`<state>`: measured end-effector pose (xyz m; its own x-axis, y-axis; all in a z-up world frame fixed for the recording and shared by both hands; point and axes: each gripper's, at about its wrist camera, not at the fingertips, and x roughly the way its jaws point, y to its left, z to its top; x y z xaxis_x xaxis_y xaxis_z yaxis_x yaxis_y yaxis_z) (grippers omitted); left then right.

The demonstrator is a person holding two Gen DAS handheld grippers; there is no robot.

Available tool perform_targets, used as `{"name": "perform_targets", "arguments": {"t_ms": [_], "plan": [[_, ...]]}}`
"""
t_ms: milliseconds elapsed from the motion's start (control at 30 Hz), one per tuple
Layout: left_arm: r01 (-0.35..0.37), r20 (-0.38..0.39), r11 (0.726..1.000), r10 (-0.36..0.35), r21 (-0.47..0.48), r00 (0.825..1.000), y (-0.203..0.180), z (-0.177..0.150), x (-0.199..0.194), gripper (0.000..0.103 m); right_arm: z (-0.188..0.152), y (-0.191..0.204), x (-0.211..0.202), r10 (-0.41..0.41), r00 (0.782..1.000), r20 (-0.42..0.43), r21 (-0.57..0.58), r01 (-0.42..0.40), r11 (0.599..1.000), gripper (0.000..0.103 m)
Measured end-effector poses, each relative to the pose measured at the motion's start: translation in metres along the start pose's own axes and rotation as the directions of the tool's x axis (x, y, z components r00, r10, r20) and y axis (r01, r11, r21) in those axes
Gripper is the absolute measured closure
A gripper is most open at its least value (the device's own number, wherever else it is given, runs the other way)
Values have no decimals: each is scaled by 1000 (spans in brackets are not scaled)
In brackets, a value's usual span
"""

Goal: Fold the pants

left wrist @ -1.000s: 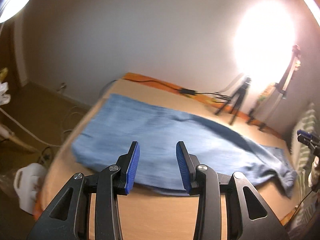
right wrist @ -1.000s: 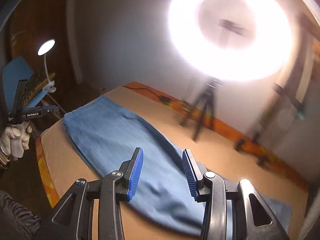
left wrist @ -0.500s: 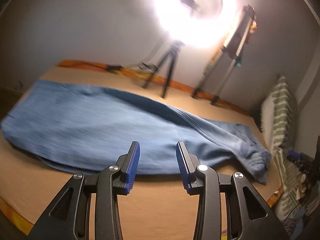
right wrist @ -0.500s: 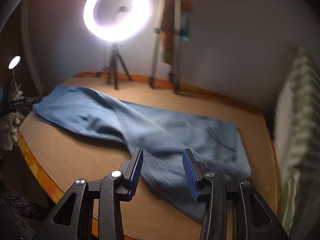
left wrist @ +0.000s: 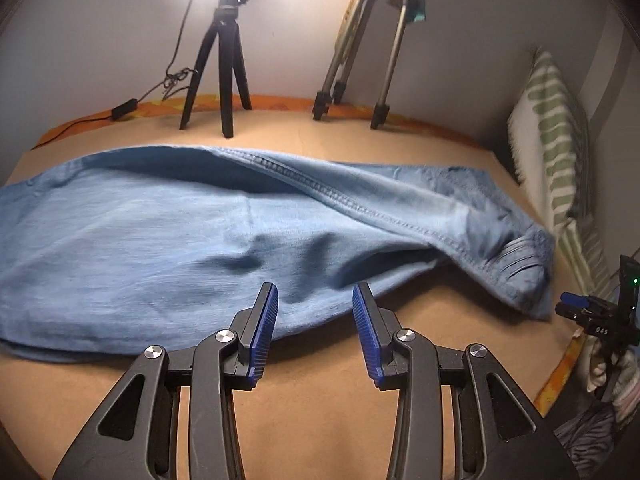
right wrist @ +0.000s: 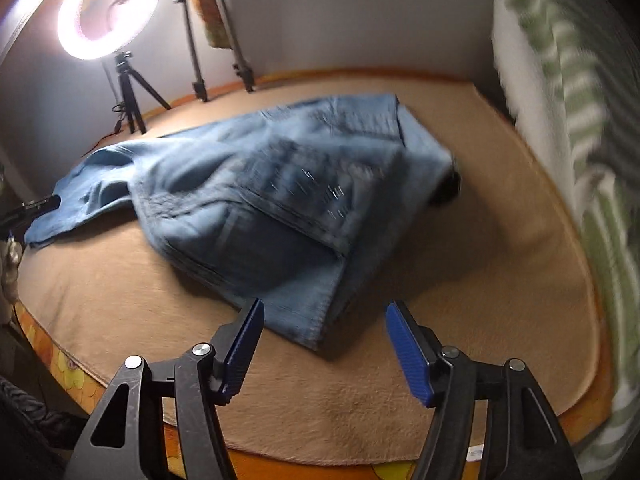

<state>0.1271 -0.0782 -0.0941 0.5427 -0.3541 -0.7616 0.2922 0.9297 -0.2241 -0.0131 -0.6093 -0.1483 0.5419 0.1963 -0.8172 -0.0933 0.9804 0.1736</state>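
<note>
— Denim pants (left wrist: 168,248) lie flat on the tan bed cover (left wrist: 320,420), long axis running side to side across my left view, waistband off to the right near the striped pillow (left wrist: 560,152). Which hand is closer?

— Right gripper (right wrist: 325,340), I'd say: the waist corner sits just ahead of it. Its jaws have just been opening, nothing between them.

— And the left gripper (left wrist: 315,320)?

— Jaws partly parted, empty, hovering over the near edge of the legs; the blur makes it hard to tell whether it touches the cloth

— So I go for the waist end first
</note>
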Motion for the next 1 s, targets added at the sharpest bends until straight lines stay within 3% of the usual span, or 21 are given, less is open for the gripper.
{"name": "perform_targets", "arguments": {"t_ms": [167, 300, 400, 467, 567, 700, 800, 1000], "plan": [[-31, -39, 1000, 31, -1, 999, 4, -3, 20, 66, -8, -10, 21, 28, 999, -40, 13, -28, 1000, 35], [-34, -45, 999, 33, -11, 998, 6, -2, 28, 65, -11, -2, 26, 34, 999, -13, -30, -35, 999, 32], [-17, -43, 999, 15, -42, 999, 12, 2, 29, 66, -12, 14, 28, 39, 999, 9, -91, -38, 995, 53], [-18, -38, 999, 17, -41, 999, 12, 4, 30, 66, -11, 20, 28, 29, 999, 16, -119, -27, 993, 79], [-15, -41, 999, 13, -29, 999, 11, 4, 32, 66, -6, 10, 23, 95, 995, 20, -37, -94, 995, 91], [-5, -45, 999, 4, -34, 999, 12, 4, 35, 66, 6, 1, -14, 161, 977, 142, 22, -166, 986, 93], [-2, -53, 999, 0, -40, 999, 14, 4, 39, 66, 23, -9, -44, 205, 947, 247, 80, -231, 970, 93], [19, -61, 997, -24, -69, 998, 21, 4, 40, 66, 79, -5, -52, 161, 934, 318, 67, -192, 979, 94]]}}
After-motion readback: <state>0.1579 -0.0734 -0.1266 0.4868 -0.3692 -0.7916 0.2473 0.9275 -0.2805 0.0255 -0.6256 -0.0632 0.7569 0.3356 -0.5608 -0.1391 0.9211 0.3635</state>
